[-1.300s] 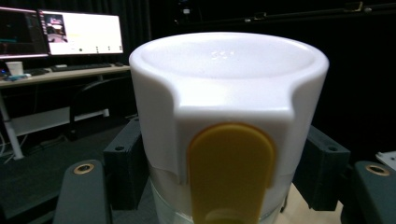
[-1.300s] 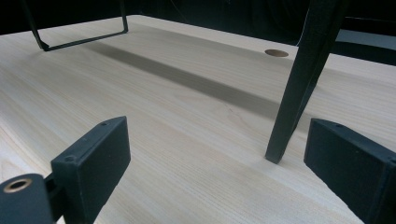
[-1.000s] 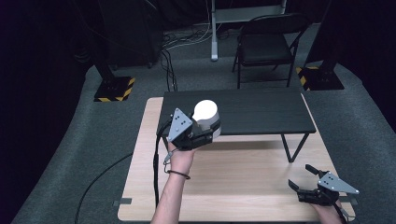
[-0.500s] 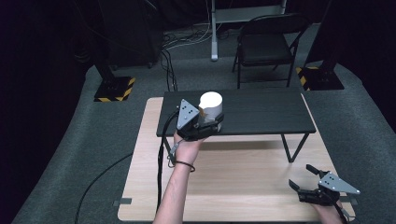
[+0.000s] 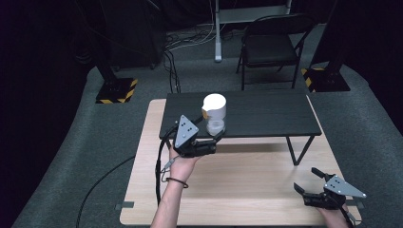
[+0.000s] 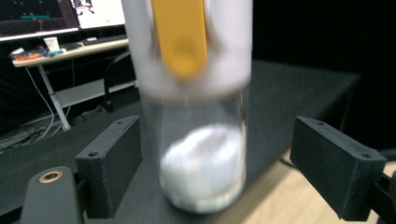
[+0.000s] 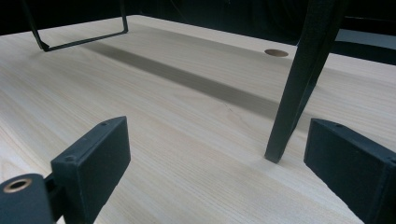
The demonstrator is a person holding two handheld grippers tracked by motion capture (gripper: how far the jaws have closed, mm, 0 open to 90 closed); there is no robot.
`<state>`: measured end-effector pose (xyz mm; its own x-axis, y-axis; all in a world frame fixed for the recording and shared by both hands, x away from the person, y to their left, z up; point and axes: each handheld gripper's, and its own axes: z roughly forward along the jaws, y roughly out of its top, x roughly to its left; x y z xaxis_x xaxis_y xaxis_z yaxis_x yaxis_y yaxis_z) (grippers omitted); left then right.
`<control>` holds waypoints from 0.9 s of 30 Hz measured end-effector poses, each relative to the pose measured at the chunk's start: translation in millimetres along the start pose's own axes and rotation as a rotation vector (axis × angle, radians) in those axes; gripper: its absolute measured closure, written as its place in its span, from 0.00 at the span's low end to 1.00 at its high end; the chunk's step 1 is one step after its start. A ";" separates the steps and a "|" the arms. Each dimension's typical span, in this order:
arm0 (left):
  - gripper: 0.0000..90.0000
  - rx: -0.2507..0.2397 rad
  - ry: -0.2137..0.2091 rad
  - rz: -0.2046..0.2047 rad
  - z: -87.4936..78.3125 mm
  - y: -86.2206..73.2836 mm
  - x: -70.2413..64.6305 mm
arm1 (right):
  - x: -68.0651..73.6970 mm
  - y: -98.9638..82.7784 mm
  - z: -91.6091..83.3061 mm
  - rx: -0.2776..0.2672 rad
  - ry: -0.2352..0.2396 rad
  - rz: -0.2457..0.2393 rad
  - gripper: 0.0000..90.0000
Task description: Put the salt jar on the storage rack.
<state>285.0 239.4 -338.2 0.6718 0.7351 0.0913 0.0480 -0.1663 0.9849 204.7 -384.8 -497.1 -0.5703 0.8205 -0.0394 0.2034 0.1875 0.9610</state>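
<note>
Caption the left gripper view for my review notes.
Open left claw straddles an upright clear jar with a white cap, on the black shelf.

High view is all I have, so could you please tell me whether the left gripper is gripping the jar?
Observer: No. The left gripper has just been opening, and the jar stands between its jaws, clear of both pads.
Operator: Thank you. What is inside the jar?
Observer: A white lump at the bottom of the clear glass.
Operator: And the right gripper?
Observer: The right gripper is open over the bare wooden table, near a black leg.
</note>
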 end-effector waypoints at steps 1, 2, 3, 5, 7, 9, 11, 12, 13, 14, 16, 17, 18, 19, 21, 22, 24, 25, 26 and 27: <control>0.18 -0.002 0.003 -0.001 -4.0 -5.5 0.3 | 0.1 0.0 0.0 0.000 -0.001 0.001 0.07; 0.18 -0.006 -0.001 -0.011 -8.0 -11.5 1.8 | 0.1 0.1 0.0 0.001 -0.001 0.001 0.07; 0.18 -0.009 0.003 -0.023 -12.3 -17.3 1.7 | 0.1 0.1 0.0 0.001 -0.001 0.000 0.07; 0.18 -0.017 0.001 -0.039 -21.7 -29.4 2.5 | 0.6 0.1 0.1 0.001 -0.001 0.000 0.07; 0.18 -0.020 0.003 -0.047 -31.0 -41.3 2.1 | 0.7 0.4 0.2 0.003 0.000 0.000 0.07; 0.18 -0.027 0.001 -0.071 -40.6 -54.7 1.3 | 0.9 0.4 0.2 0.004 -0.001 0.000 0.07; 0.18 -0.026 0.002 -0.088 -50.1 -68.4 0.4 | 0.9 0.1 0.0 0.001 -0.001 -0.001 0.07; 0.18 -0.027 -0.004 -0.102 -54.8 -76.5 1.1 | 0.9 0.2 -0.1 0.001 -0.001 -0.001 0.07; 0.18 -0.023 -0.012 -0.110 -59.7 -84.1 2.2 | 0.9 0.1 -0.2 0.001 -0.002 -0.001 0.07; 0.18 -0.017 -0.005 -0.110 -64.7 -91.4 1.1 | 0.9 0.0 -0.3 0.000 -0.002 0.000 0.07; 0.18 0.004 0.013 -0.116 -74.4 -105.1 -0.4 | 1.0 0.0 -0.5 -0.001 -0.003 0.000 0.07; 0.18 0.013 0.025 -0.124 -78.9 -112.4 -1.4 | 1.0 -0.1 -0.5 0.000 -0.003 0.001 0.07; 0.18 0.018 0.038 -0.138 -83.1 -120.3 -2.5 | 1.0 0.0 -0.4 0.000 -0.002 0.000 0.07; 0.18 0.019 0.043 -0.163 -87.0 -129.1 -2.3 | 1.2 0.1 -0.3 0.000 -0.003 -0.001 0.07; 0.18 0.036 0.059 -0.185 -92.9 -143.4 -3.1 | 1.5 0.2 0.1 0.001 -0.002 0.000 0.07; 0.18 0.056 0.069 -0.187 -94.8 -148.3 -4.0 | 1.5 0.4 0.3 0.003 -0.002 -0.001 0.07; 0.18 0.104 0.086 -0.181 -96.6 -153.4 -5.4 | 1.6 0.6 0.6 0.004 0.000 -0.002 0.07; 0.18 0.119 0.086 -0.176 -97.4 -155.6 -5.7 | 1.6 0.6 0.7 0.004 0.000 -0.002 0.07; 0.18 0.131 0.077 -0.161 -98.3 -157.6 -4.5 | 1.5 0.6 0.7 0.005 0.000 -0.002 0.07; 0.19 0.147 0.076 -0.138 -98.6 -157.9 -4.3 | 1.4 0.5 0.6 0.005 -0.001 -0.001 0.07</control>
<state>201.6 327.3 -479.5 0.5938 0.8042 -0.0270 0.2471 -0.1503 0.9573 204.4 -383.3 -496.8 -0.5697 0.8208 -0.0406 0.2069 0.1910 0.9595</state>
